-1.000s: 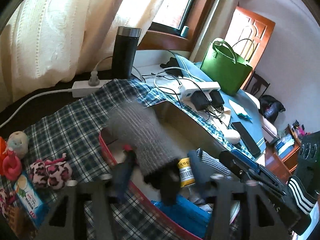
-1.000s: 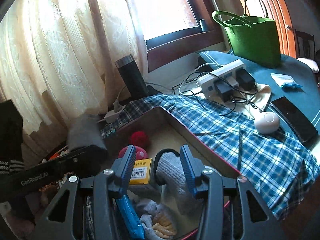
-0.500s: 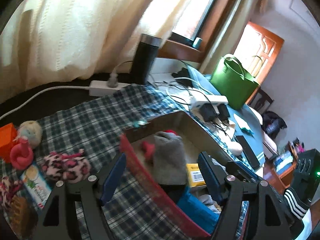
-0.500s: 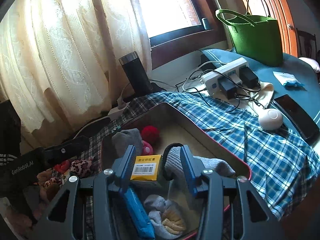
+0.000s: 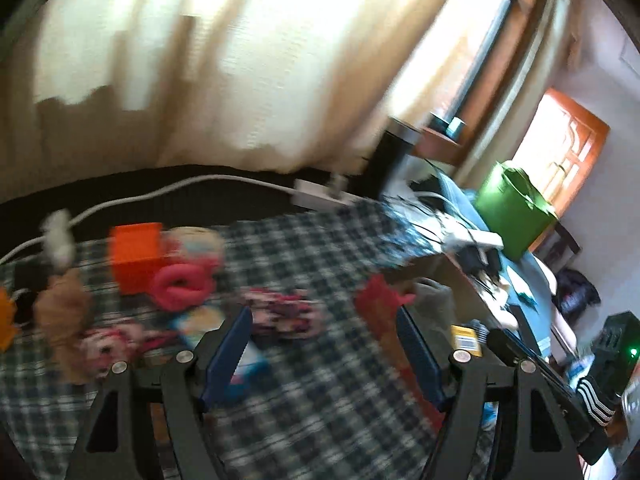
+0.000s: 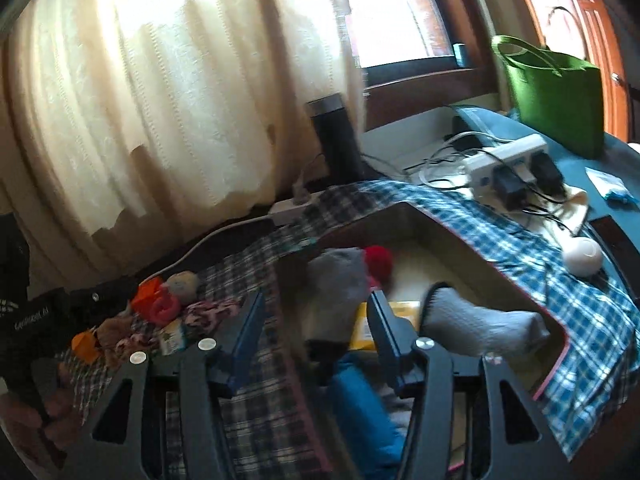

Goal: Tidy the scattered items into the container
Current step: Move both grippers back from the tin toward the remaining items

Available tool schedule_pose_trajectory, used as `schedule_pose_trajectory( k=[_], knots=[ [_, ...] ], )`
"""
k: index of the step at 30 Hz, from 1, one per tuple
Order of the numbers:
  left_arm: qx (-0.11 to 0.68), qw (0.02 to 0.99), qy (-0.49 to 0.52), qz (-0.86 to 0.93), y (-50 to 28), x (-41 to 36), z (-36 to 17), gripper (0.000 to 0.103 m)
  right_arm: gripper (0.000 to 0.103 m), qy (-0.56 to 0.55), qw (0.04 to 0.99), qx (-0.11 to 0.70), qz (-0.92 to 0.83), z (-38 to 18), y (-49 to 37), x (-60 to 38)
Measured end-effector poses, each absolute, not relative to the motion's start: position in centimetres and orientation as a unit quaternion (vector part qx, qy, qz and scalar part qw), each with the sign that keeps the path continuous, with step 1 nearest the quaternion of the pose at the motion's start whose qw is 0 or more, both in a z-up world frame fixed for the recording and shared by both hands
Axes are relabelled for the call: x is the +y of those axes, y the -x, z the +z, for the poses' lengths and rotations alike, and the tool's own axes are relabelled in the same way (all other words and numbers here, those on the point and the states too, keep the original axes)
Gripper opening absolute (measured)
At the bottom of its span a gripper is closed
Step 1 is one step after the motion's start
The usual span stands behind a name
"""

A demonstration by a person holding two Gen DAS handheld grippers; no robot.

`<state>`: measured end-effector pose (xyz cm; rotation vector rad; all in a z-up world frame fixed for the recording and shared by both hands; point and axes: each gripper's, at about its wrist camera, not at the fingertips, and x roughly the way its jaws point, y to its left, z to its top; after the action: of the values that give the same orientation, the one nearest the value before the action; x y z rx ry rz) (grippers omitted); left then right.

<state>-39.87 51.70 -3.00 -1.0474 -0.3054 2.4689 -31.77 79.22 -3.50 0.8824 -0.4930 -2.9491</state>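
The red-rimmed box [image 6: 448,228] holds a grey sock [image 6: 340,272], a red ball [image 6: 378,260], a yellow packet [image 6: 362,328], a white-grey sock [image 6: 480,324] and a blue item [image 6: 360,400]. My left gripper [image 5: 324,344] is open and empty above the plaid cloth, left of the box [image 5: 456,276]. Scattered ahead of it lie a leopard-print plush [image 5: 284,312], a pink ring toy [image 5: 180,284], an orange block [image 5: 136,256] and a small carton [image 5: 200,320]. My right gripper [image 6: 316,332] is open and empty over the box's left rim.
A black flask [image 6: 336,136], white power strips [image 6: 504,160] with cables, a green bag [image 6: 556,96], a white round object [image 6: 582,256] and a curtain [image 6: 160,80] surround the plaid cloth [image 6: 520,240]. The left wrist view is motion-blurred.
My left gripper let go of the grey sock, which now lies in the box, and swung left toward the scattered toys. My right gripper shifted left and has opened wider.
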Motion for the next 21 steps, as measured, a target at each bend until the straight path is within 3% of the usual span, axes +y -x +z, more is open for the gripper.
schedule_pose_trajectory(
  k=[6, 11, 21],
  knots=[
    [-0.144, 0.144, 0.394, 0.896, 40.0, 43.5, -4.7, 0.076, 0.067, -0.304, 0.071, -0.131, -0.941, -3.8, 32.7, 74.3],
    [-0.183, 0.122, 0.416, 0.882, 39.9, 39.0, -7.1, 0.076, 0.067, -0.331, 0.104, -0.106, -0.932, -4.9, 34.1, 69.9],
    [-0.181, 0.100, 0.437, 0.875, 41.6, 36.1, -8.8, 0.076, 0.067, -0.364, 0.139, -0.080, -0.918, -6.4, 35.0, 64.4]
  ],
)
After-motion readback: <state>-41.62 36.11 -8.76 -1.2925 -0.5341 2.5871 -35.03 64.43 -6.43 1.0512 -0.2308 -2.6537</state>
